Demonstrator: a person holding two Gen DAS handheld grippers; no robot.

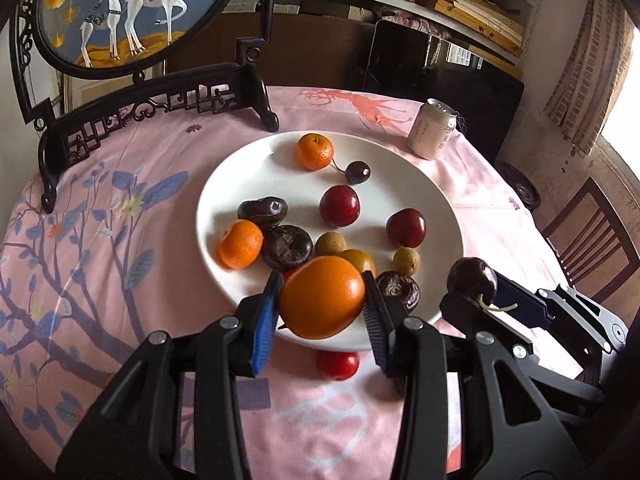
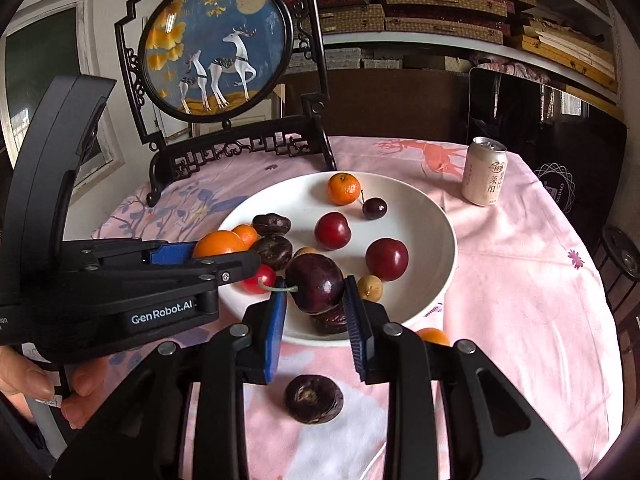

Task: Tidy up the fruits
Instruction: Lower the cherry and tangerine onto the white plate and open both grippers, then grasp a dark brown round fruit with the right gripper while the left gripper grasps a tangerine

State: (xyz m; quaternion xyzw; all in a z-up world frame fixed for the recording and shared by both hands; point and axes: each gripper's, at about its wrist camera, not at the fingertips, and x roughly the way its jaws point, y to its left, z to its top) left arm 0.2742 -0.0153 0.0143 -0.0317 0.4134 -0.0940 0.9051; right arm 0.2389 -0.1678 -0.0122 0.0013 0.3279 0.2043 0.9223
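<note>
Left tongs [image 1: 322,300] tight on orange [image 1: 322,298], right tongs [image 2: 316,308] seemingly tight on dark cherry [image 2: 316,286], above plate [image 2: 400,200].

two black handheld grippers are seen, built of angular linked arms joined by silver round-headed screws. ribbed blue pads [image 1: 264,320] are fitted inside each fingertip. white "genrobot.ai" lettering [image 2: 162,312] is printed on the left gripper [image 2: 224,256], whose handle is gripped by bare fingers [image 2: 36,384].

Shelves [image 2: 460,20] of flat boxes line the back wall. Wooden chair [image 1: 592,240] at right. Daylight enters through a window [image 1: 624,112] at right.
</note>
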